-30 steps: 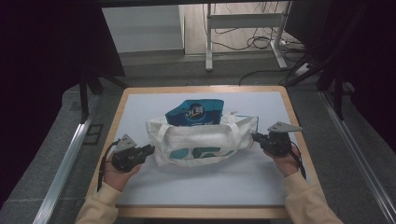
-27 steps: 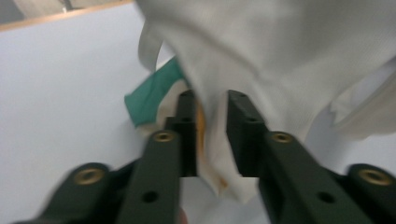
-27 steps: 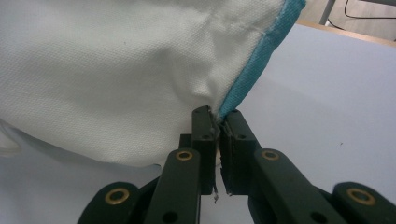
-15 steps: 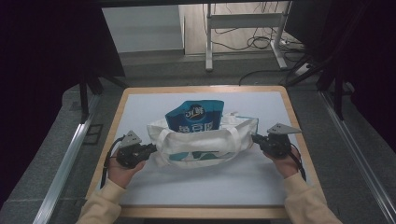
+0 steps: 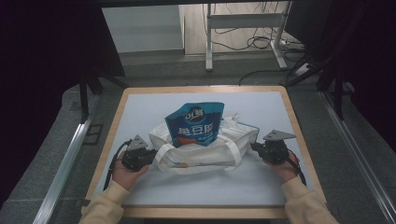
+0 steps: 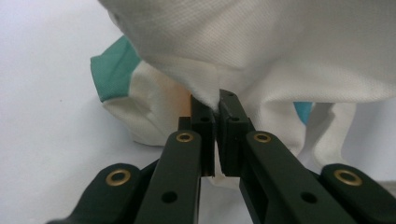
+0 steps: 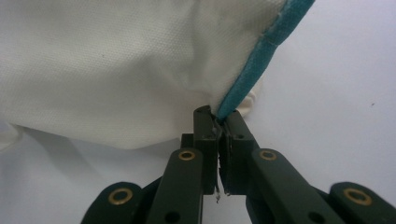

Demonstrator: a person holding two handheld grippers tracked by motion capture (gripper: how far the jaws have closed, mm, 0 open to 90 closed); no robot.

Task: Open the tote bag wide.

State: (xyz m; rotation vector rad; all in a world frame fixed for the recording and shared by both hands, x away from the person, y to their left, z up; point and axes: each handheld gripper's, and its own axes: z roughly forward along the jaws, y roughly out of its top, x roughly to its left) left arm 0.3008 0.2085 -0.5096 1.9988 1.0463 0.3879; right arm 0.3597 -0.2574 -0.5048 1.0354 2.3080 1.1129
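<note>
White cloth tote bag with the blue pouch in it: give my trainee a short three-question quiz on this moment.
1. True or false: the left gripper is clamped on the fabric of the white cloth tote bag with teal trim.
2. What part of the bag does the right gripper pinch? A) a white handle loop B) an edge with teal piping C) the blue pouch
3. Where is the blue printed stand-up pouch relative to the bag?

Key:
1. True: its jaws are shut on a fold of white fabric.
2. B.
3. It stands in the bag's open mouth, its upper part sticking out, on the white-topped wooden-framed table.
</note>
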